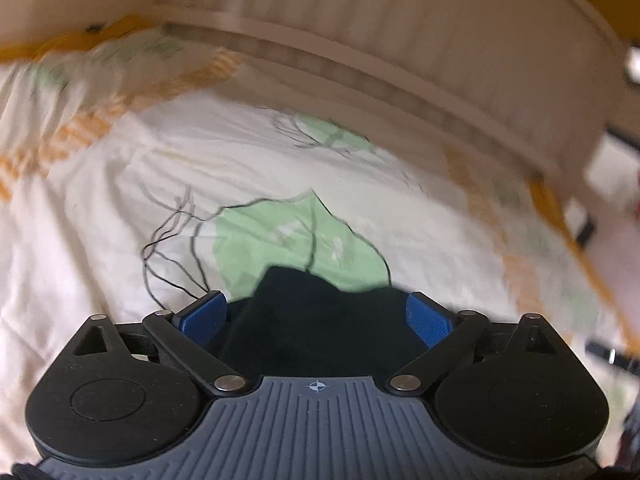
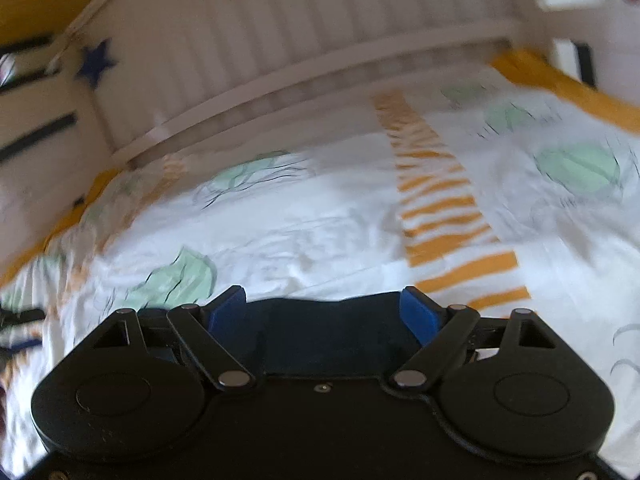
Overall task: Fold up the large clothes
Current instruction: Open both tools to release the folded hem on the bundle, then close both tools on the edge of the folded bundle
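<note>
Both grippers (image 1: 316, 312) (image 2: 326, 308) open over dark garment (image 1: 312, 320), no writing legible

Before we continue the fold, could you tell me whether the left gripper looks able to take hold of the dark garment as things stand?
Probably yes: the left gripper is open and the dark garment already lies between its blue fingers, nothing else in the way.

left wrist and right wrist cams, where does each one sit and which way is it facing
Left wrist: sits on the left tool, looking forward and down along its open blue fingers over dark cloth to a leaf-print bedsheet and white headboard.
Right wrist: sits on the right tool, fingers open, facing the same way over the cloth, sheet and headboard.
Shared: cloth, sheet, headboard. No hand or sleeve shows.
</note>
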